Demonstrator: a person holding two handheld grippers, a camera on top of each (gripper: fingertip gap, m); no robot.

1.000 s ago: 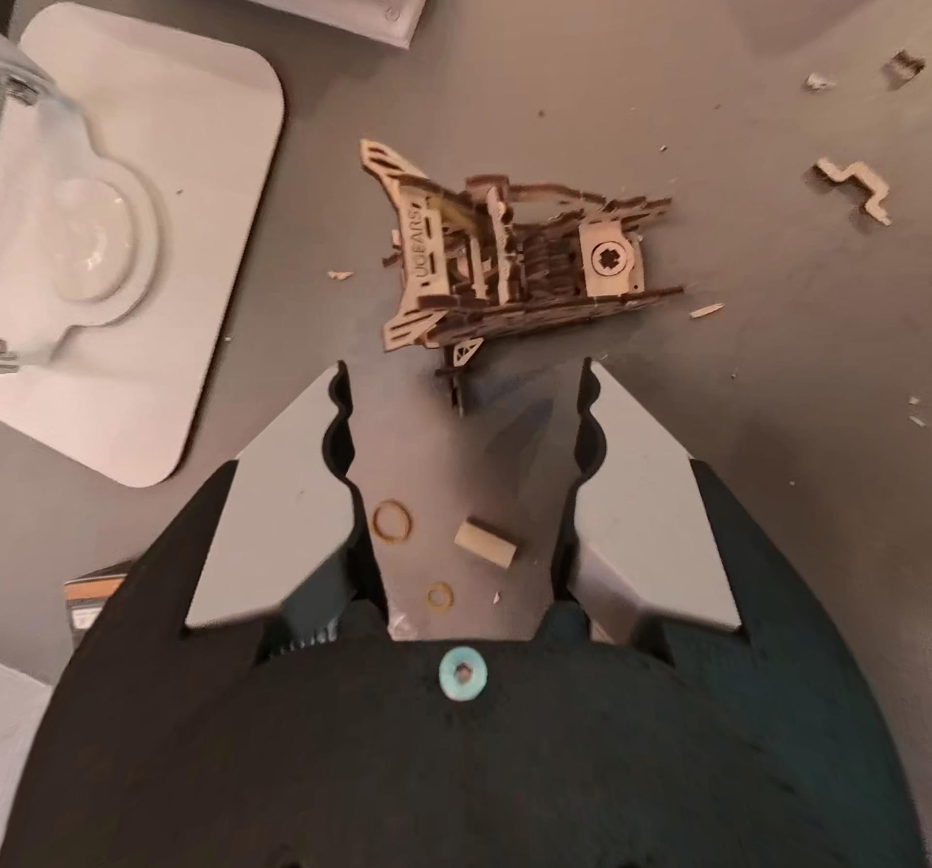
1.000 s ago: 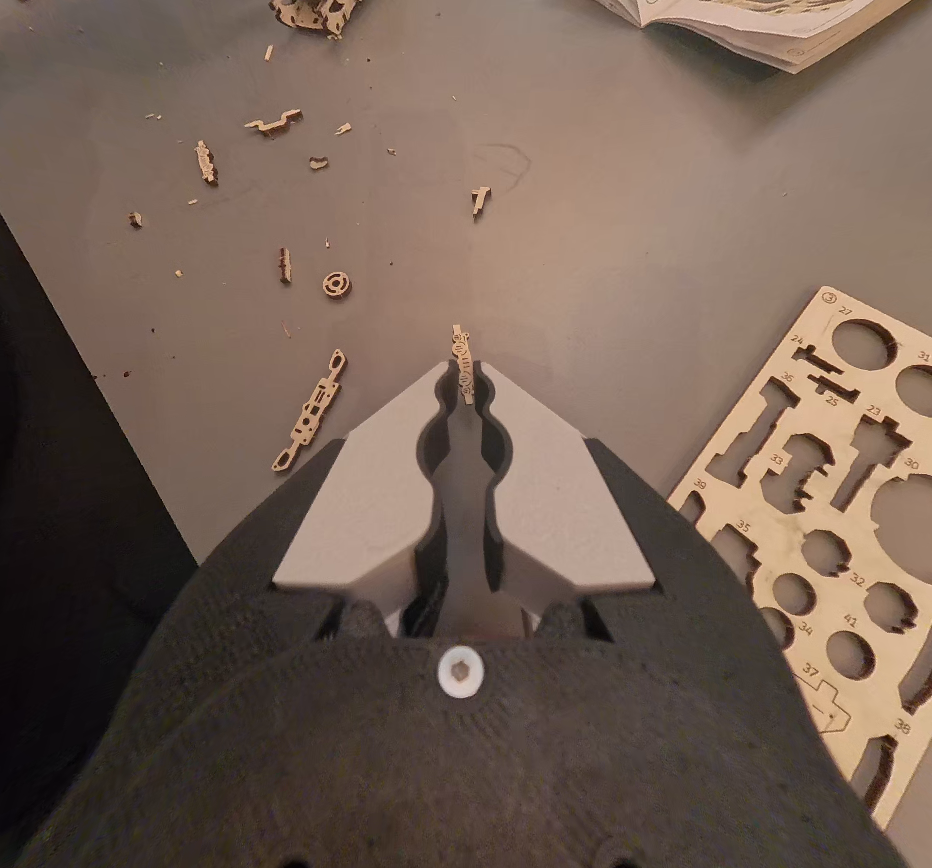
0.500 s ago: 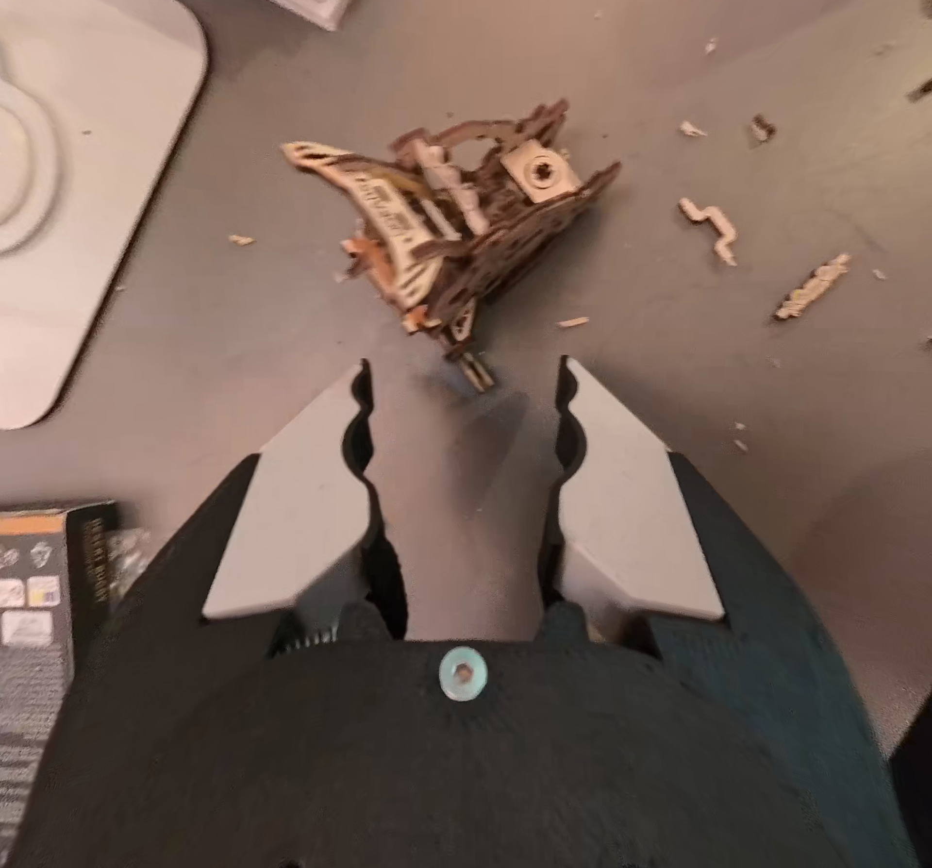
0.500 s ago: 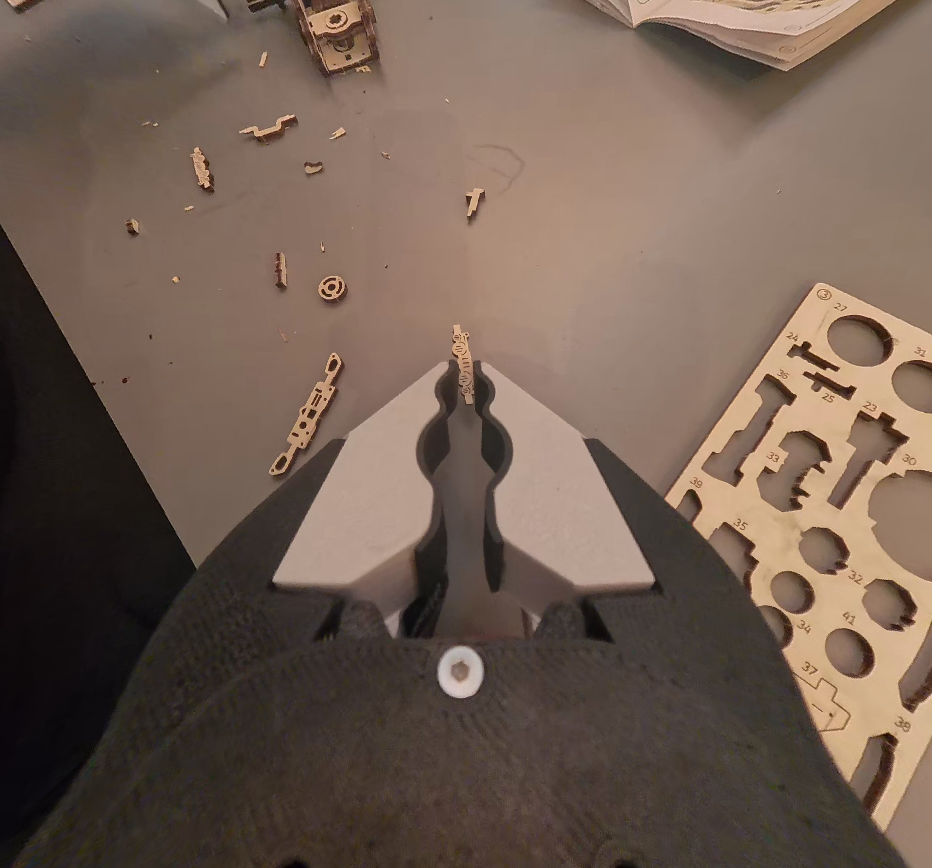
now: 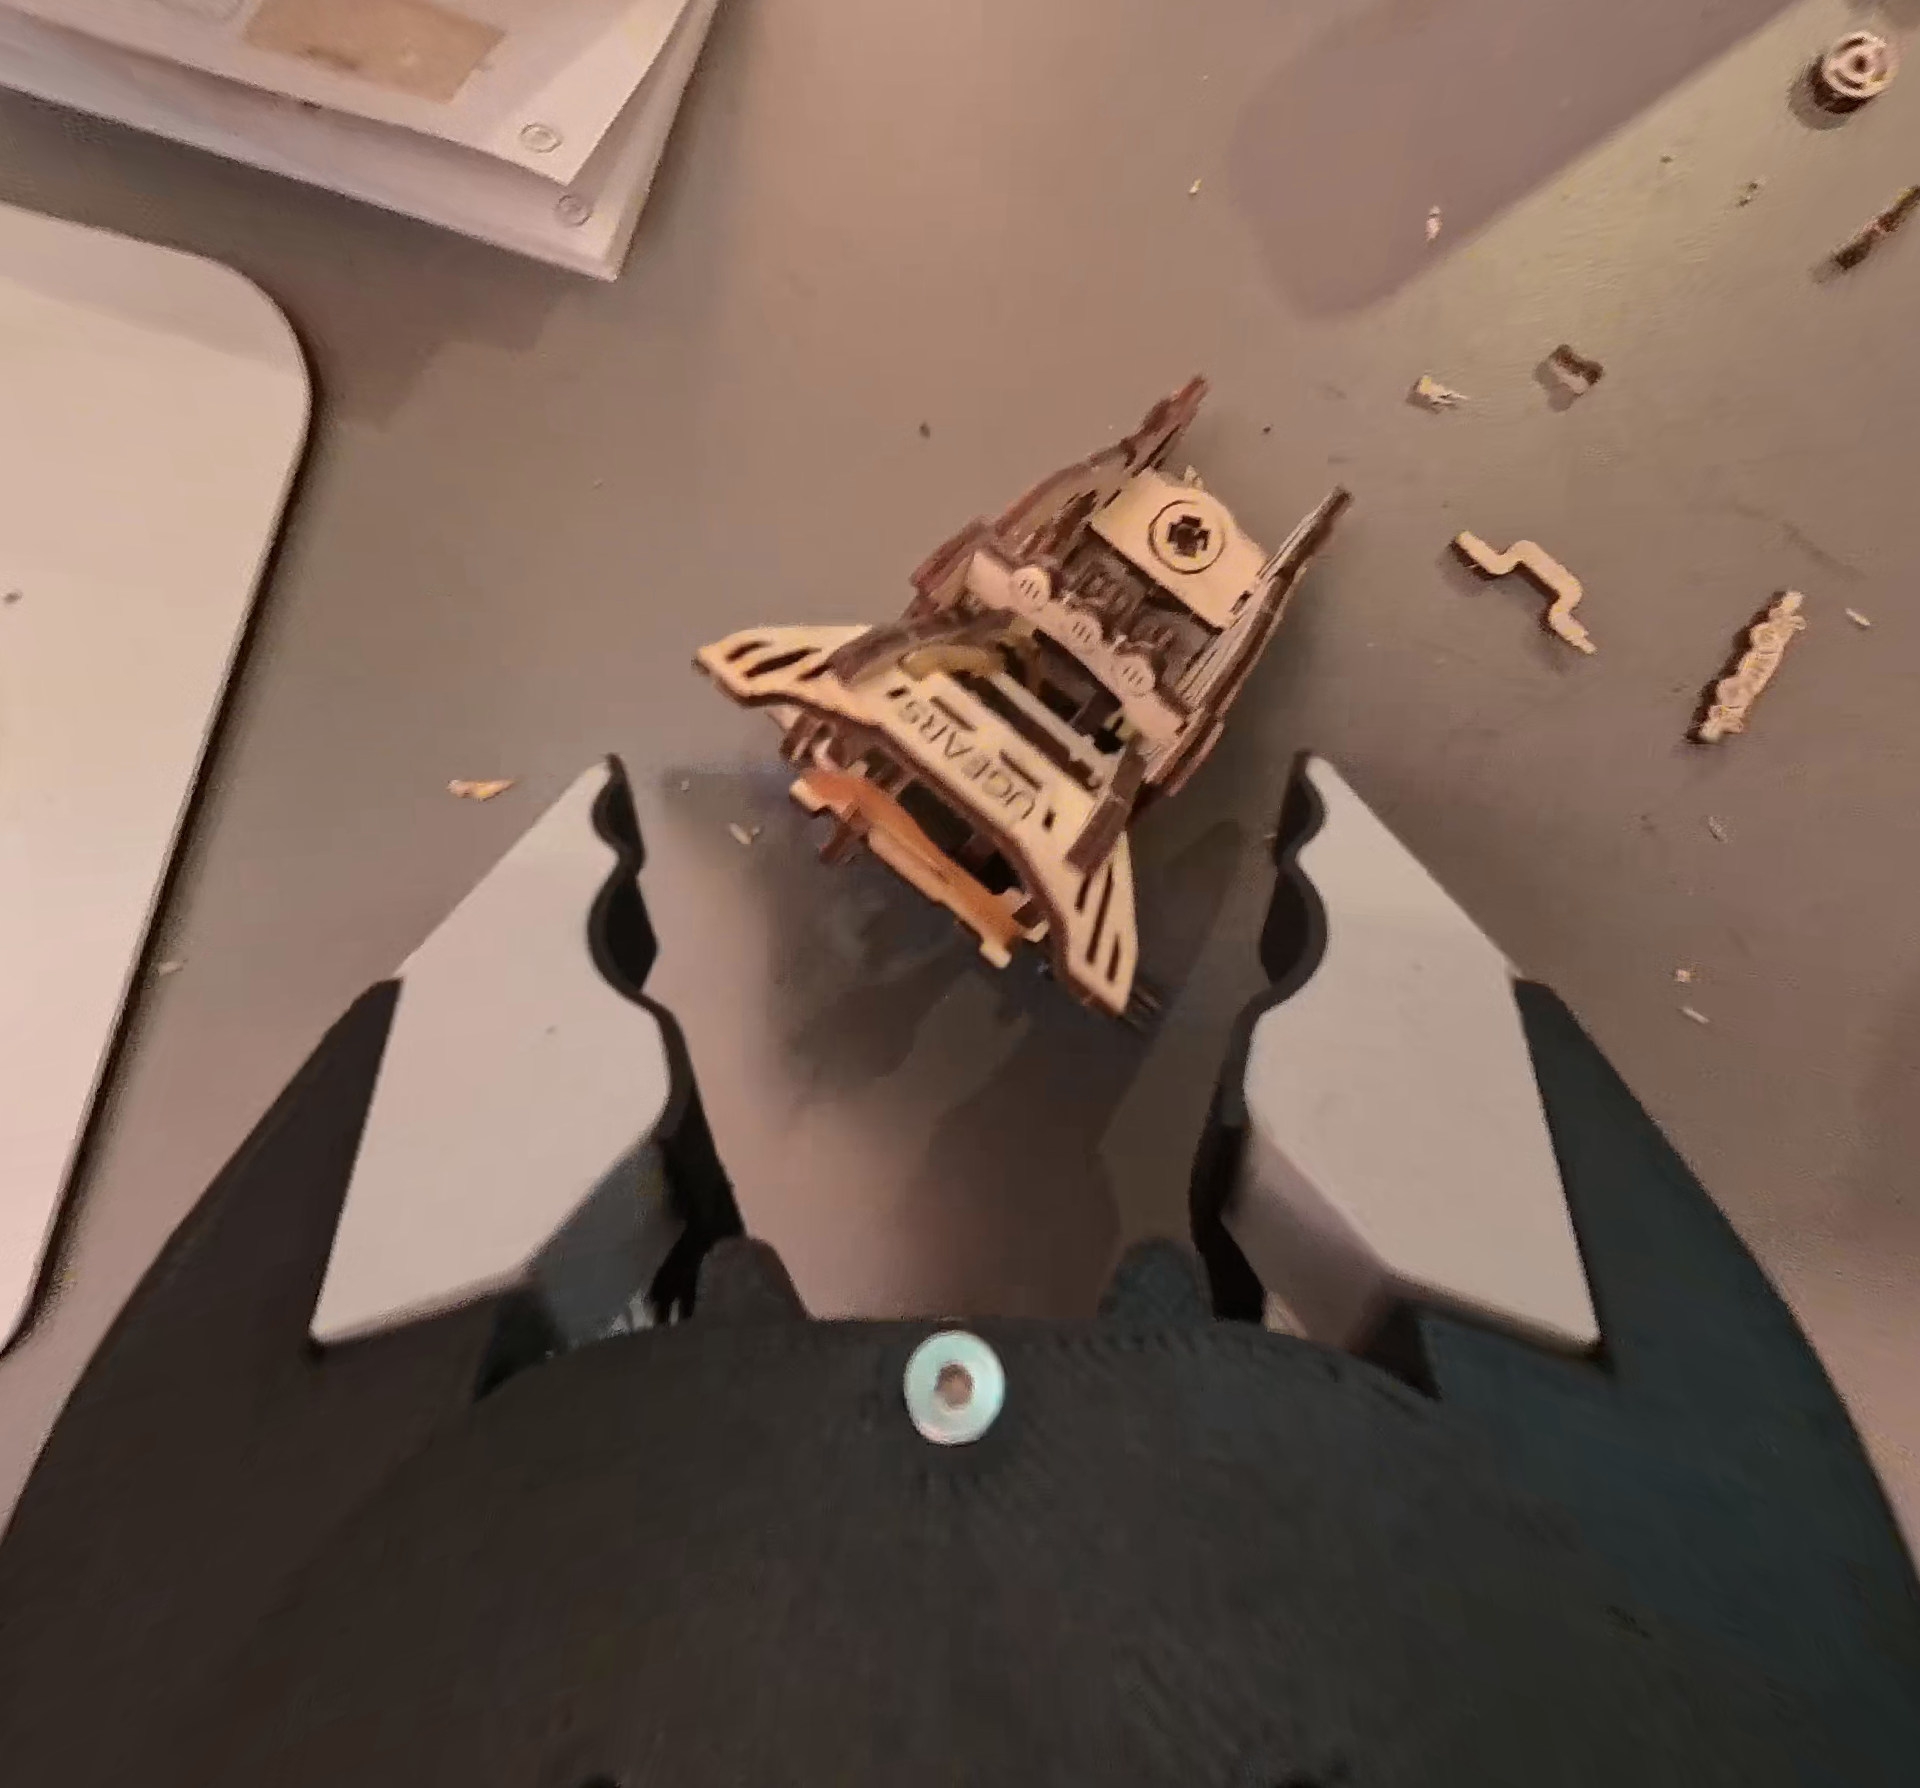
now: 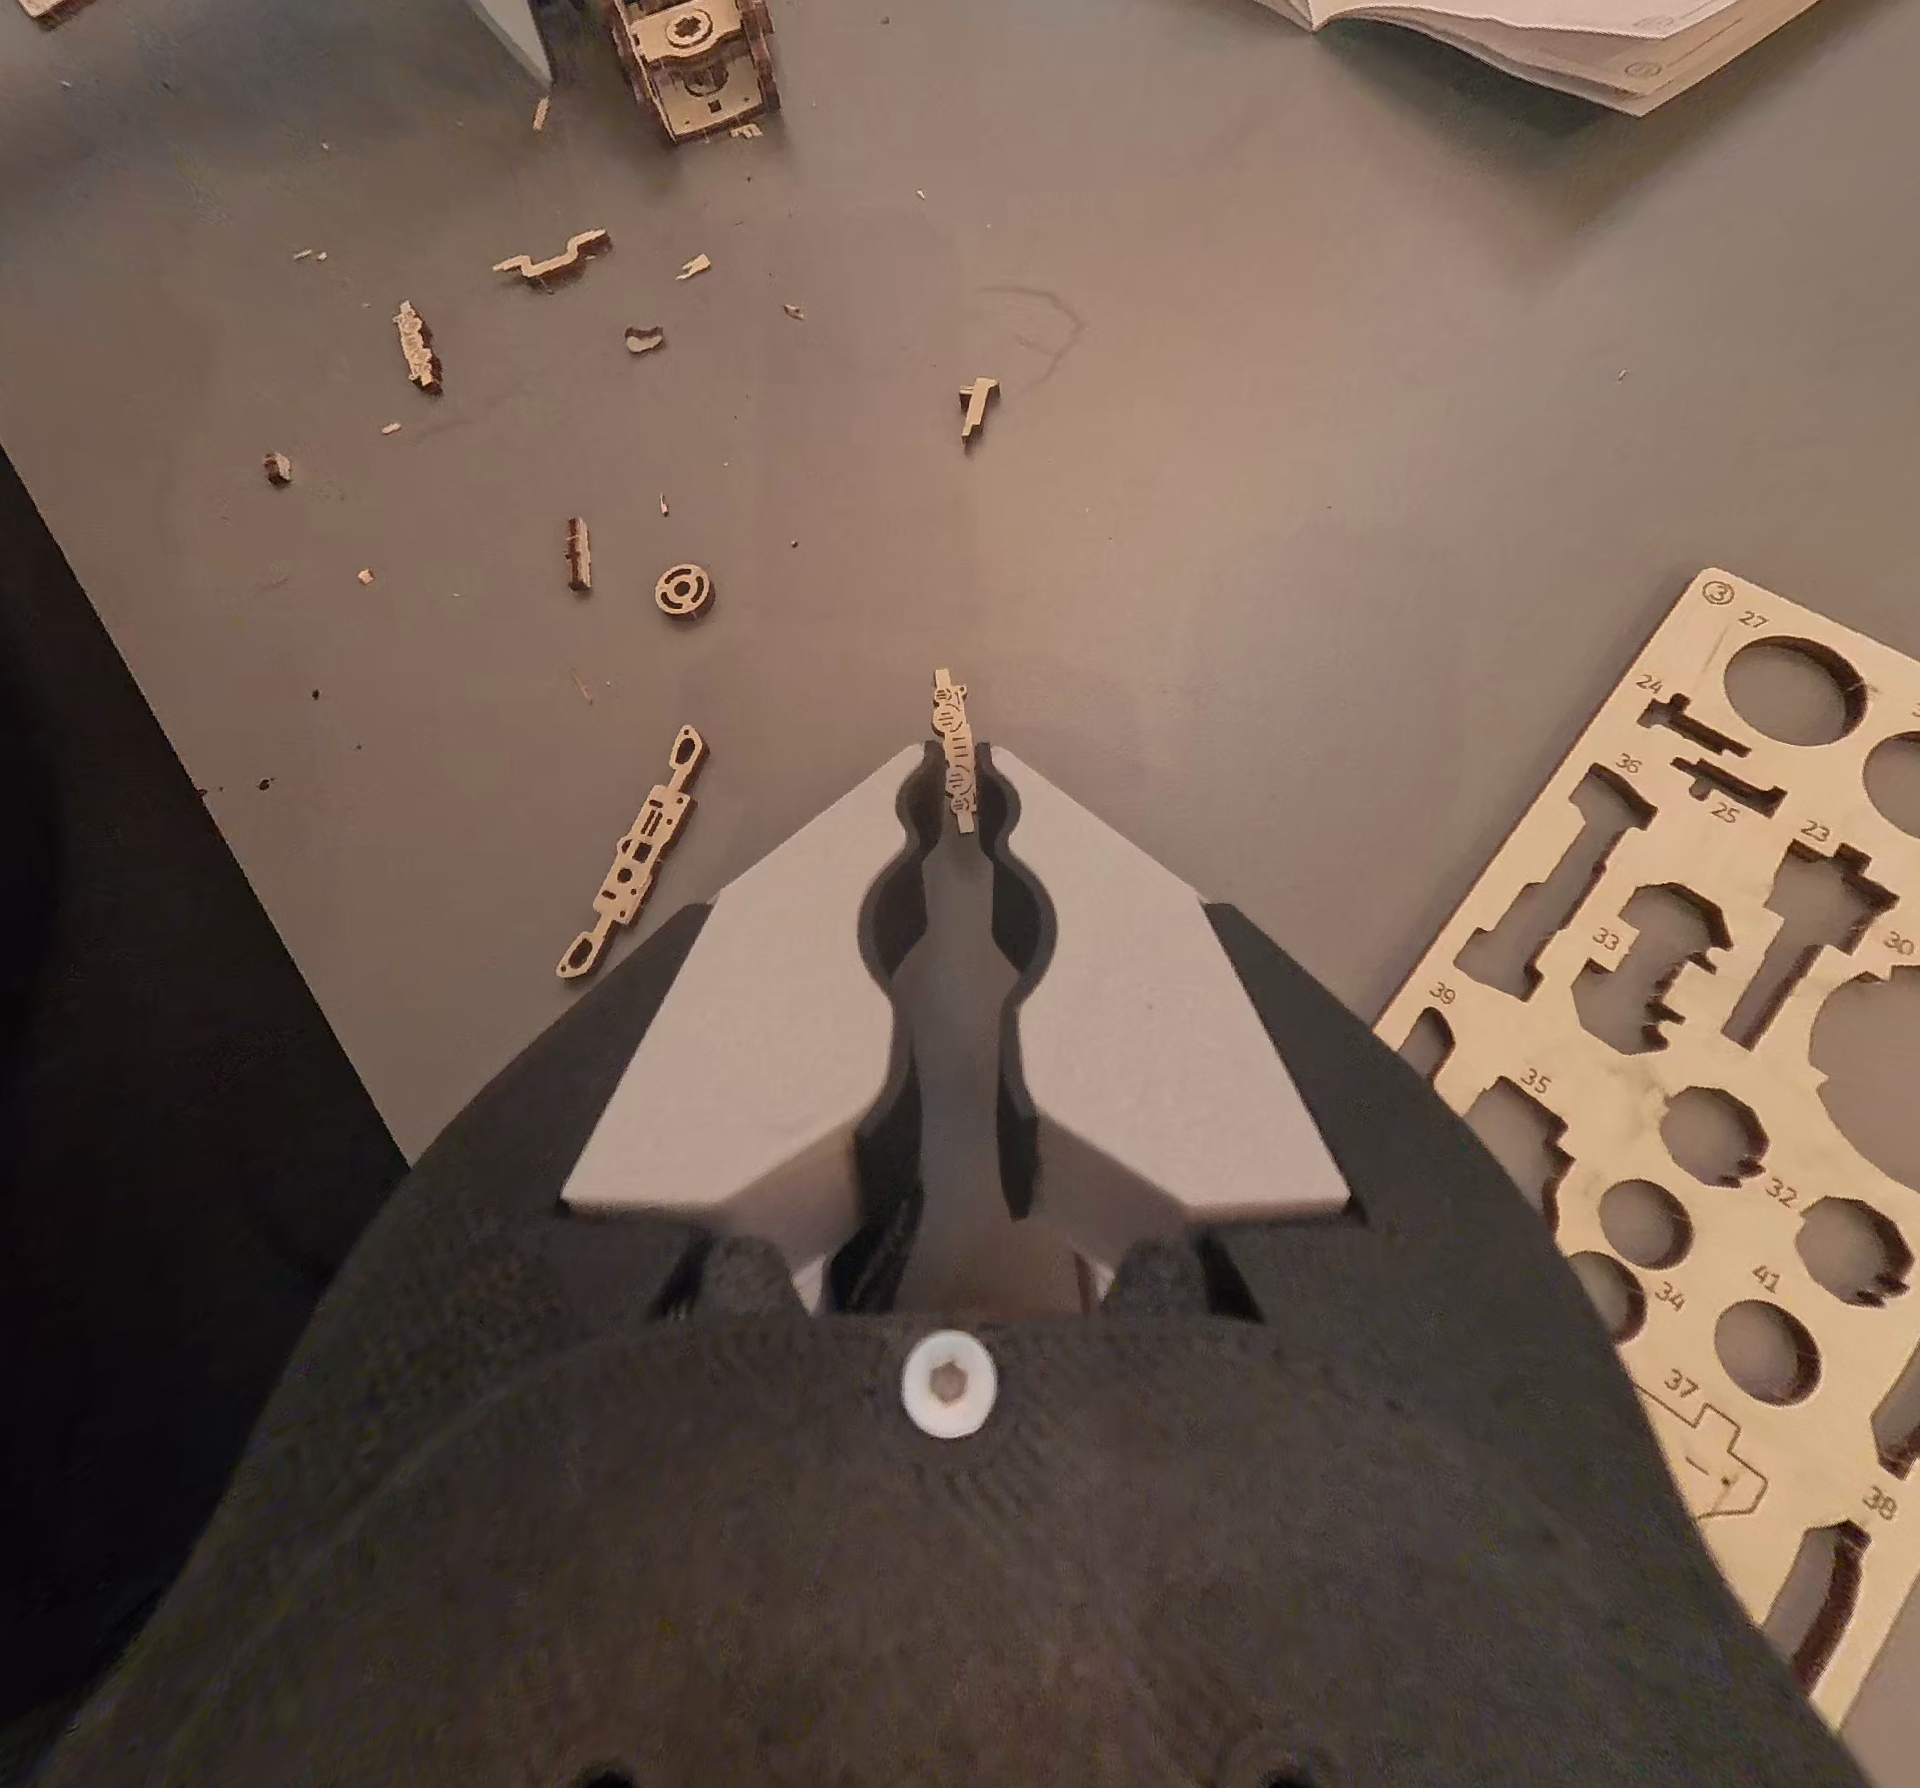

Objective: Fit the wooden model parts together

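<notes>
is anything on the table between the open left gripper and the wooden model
Nothing visible blocks it. The left hand-held gripper is open, and the wooden model already sits at the mouth between its fingertips. Only tiny wood chips lie nearby on the table, off to the side.

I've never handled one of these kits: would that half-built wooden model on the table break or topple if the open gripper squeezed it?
Probably fragile: the wooden model is built of thin slotted sheets with spiky, cut-out fins, so a hard squeeze from the left gripper could snap one. It looks light, being mostly openwork. It sits tilted on the table, so a nudge may tip it.
</notes>
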